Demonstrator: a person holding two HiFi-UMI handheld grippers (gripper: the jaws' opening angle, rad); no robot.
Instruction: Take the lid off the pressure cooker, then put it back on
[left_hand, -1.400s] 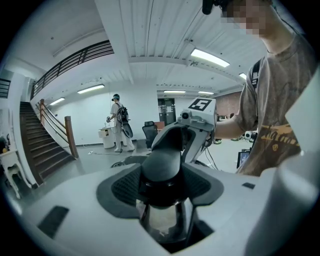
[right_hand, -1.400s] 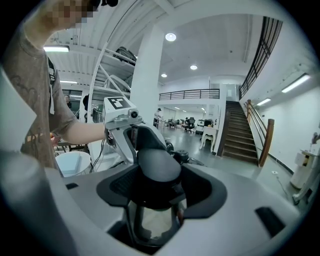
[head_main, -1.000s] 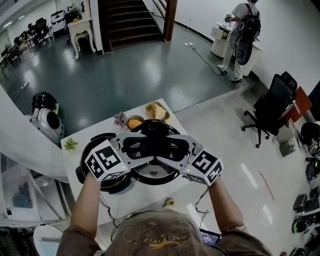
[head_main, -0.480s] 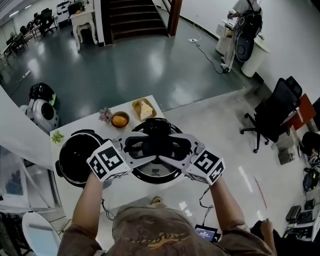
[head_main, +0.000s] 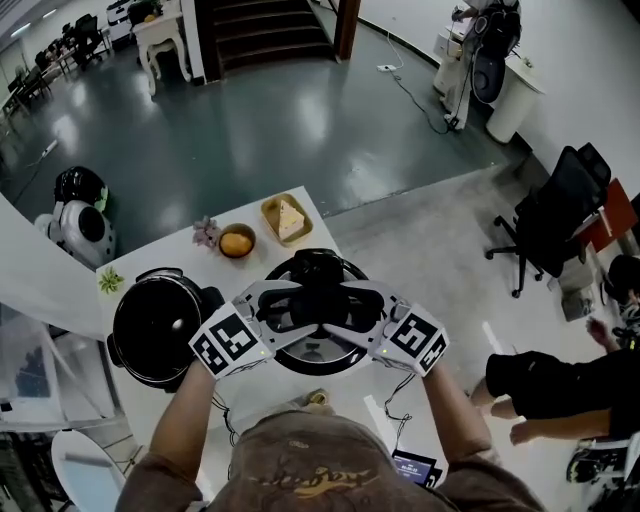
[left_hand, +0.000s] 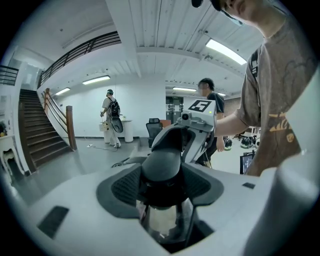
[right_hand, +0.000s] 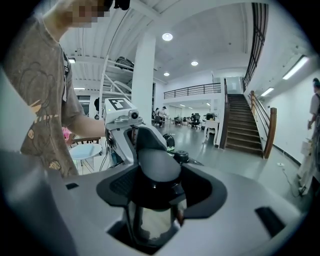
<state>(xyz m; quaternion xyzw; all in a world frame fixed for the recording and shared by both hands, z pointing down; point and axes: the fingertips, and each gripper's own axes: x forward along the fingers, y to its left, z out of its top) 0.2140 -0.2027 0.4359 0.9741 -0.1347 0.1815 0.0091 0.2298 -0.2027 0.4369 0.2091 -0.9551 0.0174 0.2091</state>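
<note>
The open pressure cooker pot (head_main: 158, 326), black inside, stands on the left of the white table (head_main: 262, 384). Its steel lid (head_main: 312, 354) hangs to the right of the pot, carried by its black handle (head_main: 318, 298). My left gripper (head_main: 291, 306) and right gripper (head_main: 349, 307) clamp that handle from opposite sides. In the left gripper view the handle (left_hand: 161, 166) fills the jaws of the left gripper (left_hand: 162, 182), with the lid's shiny metal below. The right gripper view shows the same handle (right_hand: 158, 165) clasped by the right gripper (right_hand: 157, 184). Whether the lid touches the table is hidden.
Behind the lid sit a small bowl with an orange (head_main: 237, 241), a yellow dish with a wedge (head_main: 287, 218), a dried flower (head_main: 206, 232) and a green sprig (head_main: 109, 280). A person's arm (head_main: 555, 385) reaches in at the right. An office chair (head_main: 560, 205) stands beyond.
Both grippers have carried the lid to the right, away from the pot, and lower. The pot's open mouth now shows fully. Someone's arm has appeared at the right.
</note>
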